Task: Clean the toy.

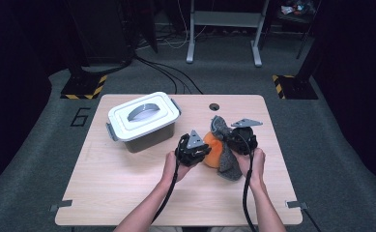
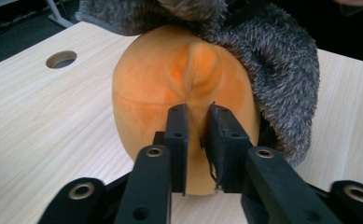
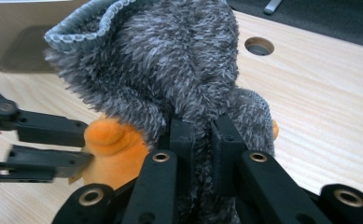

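Observation:
An orange plush ball [image 1: 213,151] lies right of the table's middle, half wrapped in a grey fuzzy sock [image 1: 228,164]. My left gripper [image 1: 206,150] reaches in from the left. In the left gripper view its jaws [image 2: 200,121] stand close together on a pinched fold of the orange plush [image 2: 170,70], with the grey sock [image 2: 282,70] draped over the top and right side. My right gripper [image 1: 229,140] comes from the right. In the right gripper view it [image 3: 202,133] is shut on the grey sock [image 3: 170,60], and the orange plush [image 3: 114,154] and left gripper [image 3: 88,148] show at the left.
A grey box with a white handled lid [image 1: 144,121] stands at the back left of the wooden table [image 1: 127,193]. A round cable hole [image 1: 214,107] sits near the far edge. Cables trail from both grippers toward the near edge.

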